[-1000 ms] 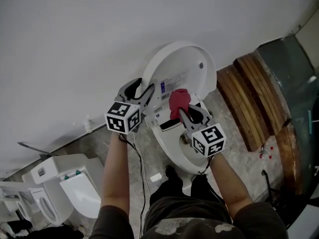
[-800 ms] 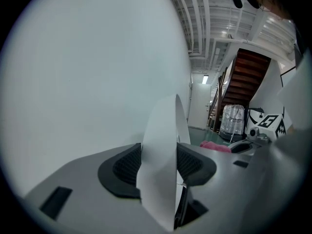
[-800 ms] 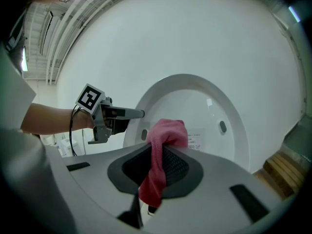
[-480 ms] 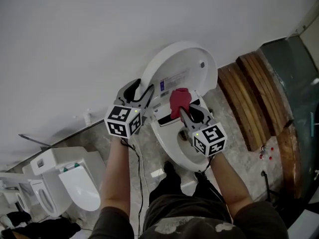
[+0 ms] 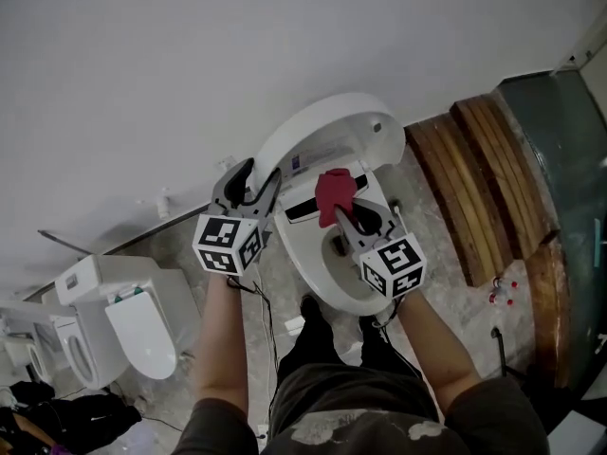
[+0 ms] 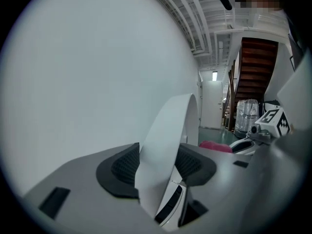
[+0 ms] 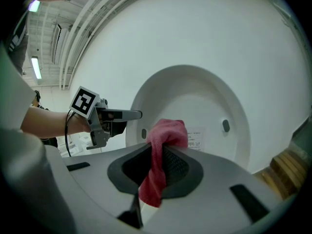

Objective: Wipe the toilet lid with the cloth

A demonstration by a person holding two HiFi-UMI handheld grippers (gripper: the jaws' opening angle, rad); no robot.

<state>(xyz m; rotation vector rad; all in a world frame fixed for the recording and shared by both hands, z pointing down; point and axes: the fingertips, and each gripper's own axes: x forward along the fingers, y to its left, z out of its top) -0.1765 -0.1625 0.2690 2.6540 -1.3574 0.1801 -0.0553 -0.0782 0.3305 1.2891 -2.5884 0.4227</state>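
Since a second ago, drawn down the toilet lid (image 5: 327, 126) toward its hinge end with the cloth (image 5: 334, 190), now clear of the printed label (image 5: 297, 164); lid also seen flatter and narrower from above

Backed by a plain white wall (image 5: 190, 55), smooth and matt. Nearer than that, a glossy white toilet bowl (image 5: 318, 278), oval, open. Raised lid leaning back toward the far wall: hard shiny plastic, rounded like a shell, two small grey bumpers on the inner face. Pinched at its left edge by the left gripper (image 5: 264, 173), ribbed black pads closed on the thin rim, probably as a brace so the lid cannot rock while rubbed. Right gripper (image 5: 347, 212) clamped on the pink-red cloth, soft looped terry, bunched into a wad ahead of the jaws with a tail hanging behind; held so, most likely, to press a thick pad against the plastic. Wad lying just at the lid's lower inner face, contact hard to confirm. Wiping judged under way
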